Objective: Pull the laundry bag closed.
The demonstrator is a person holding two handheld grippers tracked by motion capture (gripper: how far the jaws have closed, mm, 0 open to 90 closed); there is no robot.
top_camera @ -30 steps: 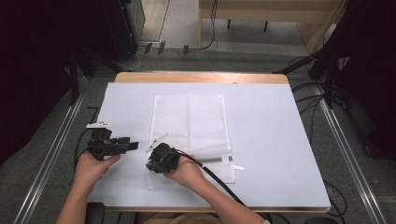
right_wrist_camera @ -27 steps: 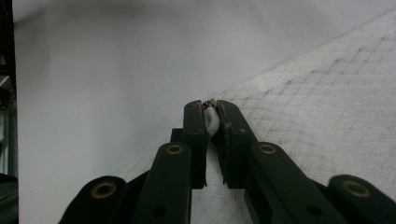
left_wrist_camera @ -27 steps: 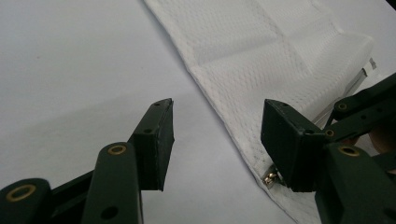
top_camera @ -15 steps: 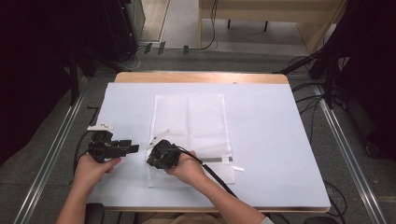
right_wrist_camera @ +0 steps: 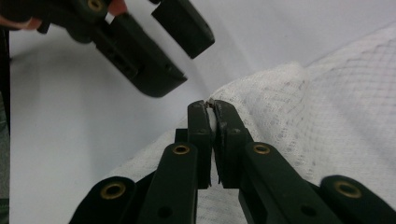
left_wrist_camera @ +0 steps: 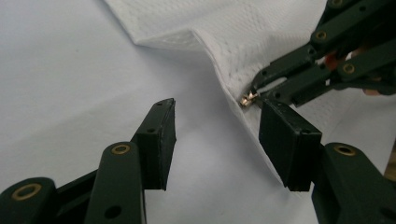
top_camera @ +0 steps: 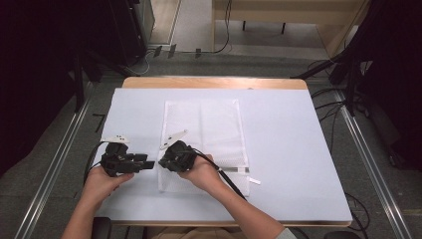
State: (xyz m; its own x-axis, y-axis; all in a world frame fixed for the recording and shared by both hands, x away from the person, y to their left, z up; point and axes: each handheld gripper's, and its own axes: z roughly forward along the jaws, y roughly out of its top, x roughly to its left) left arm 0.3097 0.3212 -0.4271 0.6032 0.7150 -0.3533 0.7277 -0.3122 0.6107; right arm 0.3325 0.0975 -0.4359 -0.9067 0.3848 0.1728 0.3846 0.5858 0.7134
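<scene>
Nearest in the high view, the person's two forearms are coming in over the near edge of the table, which is lying under a pale sheet. A small white tag is lying just right of the mesh bag's near right corner, and a black cable is trailing from the right gripper across the bag's near part. Nothing is standing between the two grippers.

The left gripper is sitting just left of the bag, its jaws standing apart on bare sheet and gripping nothing. The right gripper is pinching its jaws tight on the bag's brass zipper pull at the near left edge.

The white mesh bag is lying flat at the middle of the table, stretching far, with the pinched edge lifting into a ridge.
</scene>
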